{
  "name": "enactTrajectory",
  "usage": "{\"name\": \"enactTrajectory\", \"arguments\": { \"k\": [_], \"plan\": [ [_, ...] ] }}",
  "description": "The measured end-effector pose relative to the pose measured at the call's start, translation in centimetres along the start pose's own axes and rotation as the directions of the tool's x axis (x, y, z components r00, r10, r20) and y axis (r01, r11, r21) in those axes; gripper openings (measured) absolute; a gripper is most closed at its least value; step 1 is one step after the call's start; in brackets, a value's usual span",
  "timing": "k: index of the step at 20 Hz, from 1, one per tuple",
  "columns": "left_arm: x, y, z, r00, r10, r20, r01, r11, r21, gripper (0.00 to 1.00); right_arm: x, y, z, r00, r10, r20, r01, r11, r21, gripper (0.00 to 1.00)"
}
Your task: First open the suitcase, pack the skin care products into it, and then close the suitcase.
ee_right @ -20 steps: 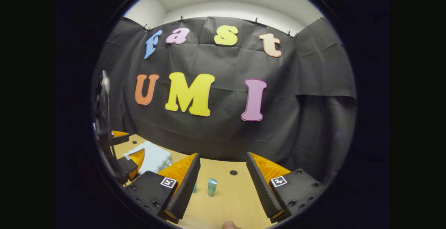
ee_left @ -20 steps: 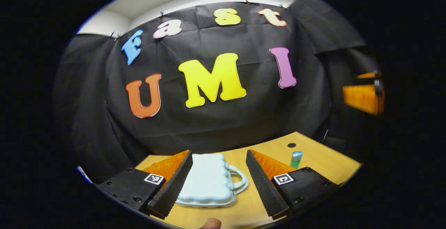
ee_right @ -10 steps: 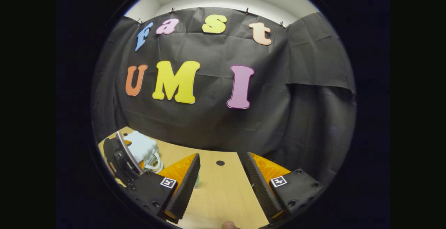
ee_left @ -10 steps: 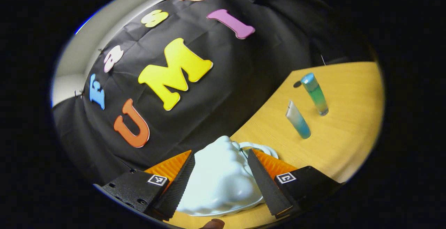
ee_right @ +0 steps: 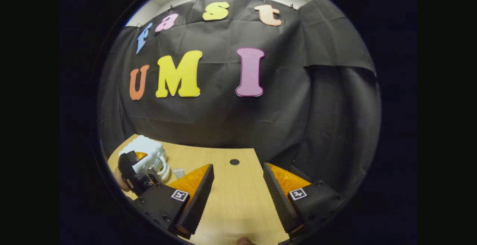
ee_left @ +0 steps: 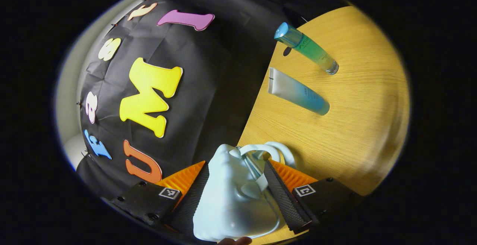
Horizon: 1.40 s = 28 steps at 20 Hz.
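Observation:
A small pale blue suitcase [ee_left: 231, 200] with a looped handle [ee_left: 268, 150] sits between the fingers of my left gripper [ee_left: 234, 166]. The jaws are wide apart and straddle its shell; I cannot tell whether they press on it. This view is rolled far over. On the wooden table [ee_left: 354, 125] beyond stand a green-blue bottle [ee_left: 307, 49] and a white-to-blue tube [ee_left: 298, 96]. In the right gripper view the suitcase [ee_right: 143, 150] stands at the far left with the left gripper [ee_right: 136, 176] on it. My right gripper [ee_right: 237, 170] is open over bare table.
The black cloth wall runs close behind the table's back edge. A small dark hole [ee_right: 234, 162] marks the tabletop near that edge. A hand [ee_right: 117, 179] holds the left gripper at the left rim of the right gripper view.
My left gripper has rolled strongly and closed in, so the suitcase now lies deep between its fingers. The right gripper tipped down and shifted; the bottle left its view.

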<state>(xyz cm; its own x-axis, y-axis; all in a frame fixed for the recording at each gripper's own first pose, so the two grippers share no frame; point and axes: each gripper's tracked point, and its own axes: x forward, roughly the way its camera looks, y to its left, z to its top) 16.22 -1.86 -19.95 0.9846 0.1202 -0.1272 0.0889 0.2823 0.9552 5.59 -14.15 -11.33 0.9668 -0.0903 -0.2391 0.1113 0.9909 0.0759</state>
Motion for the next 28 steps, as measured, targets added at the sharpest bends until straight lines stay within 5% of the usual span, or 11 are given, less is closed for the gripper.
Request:
{"name": "enactTrajectory", "arguments": {
  "k": [8,10,11,13,15,21,28],
  "plan": [
    [1.8,-3.3,-1.2,0.991,-0.077,-0.107,0.094,0.982,0.162,0.92,3.3,-2.1,-2.7,0.996,0.047,-0.072,-0.044,0.998,0.050,0.79],
    [2.4,-4.3,-2.2,0.981,-0.117,-0.157,0.145,0.972,0.185,0.77,3.8,-2.4,-3.3,0.994,0.062,-0.088,-0.057,0.997,0.057,0.79],
    [2.6,-4.5,-2.6,0.978,-0.122,-0.167,0.153,0.971,0.185,0.58,3.9,-2.6,-3.8,0.993,0.066,-0.098,-0.060,0.996,0.060,0.79],
    [3.1,-3.9,-2.0,0.984,-0.091,-0.154,0.121,0.973,0.196,0.38,4.0,-3.0,-4.4,0.991,0.069,-0.116,-0.061,0.996,0.069,0.79],
    [3.0,-4.2,-2.0,0.983,-0.098,-0.158,0.122,0.981,0.150,0.24,3.9,-3.3,-4.8,0.990,0.061,-0.130,-0.053,0.997,0.065,0.79],
    [2.3,-1.6,-1.4,0.991,-0.105,-0.088,0.100,0.993,-0.059,0.03,2.0,-2.4,-2.7,0.997,-0.009,-0.079,0.010,1.000,0.016,0.78],
    [-2.0,7.8,-2.6,0.996,-0.082,0.044,0.093,0.904,-0.418,0.02,-0.7,5.2,1.2,0.999,-0.043,0.000,0.043,0.999,-0.004,0.80]
  ]
}}
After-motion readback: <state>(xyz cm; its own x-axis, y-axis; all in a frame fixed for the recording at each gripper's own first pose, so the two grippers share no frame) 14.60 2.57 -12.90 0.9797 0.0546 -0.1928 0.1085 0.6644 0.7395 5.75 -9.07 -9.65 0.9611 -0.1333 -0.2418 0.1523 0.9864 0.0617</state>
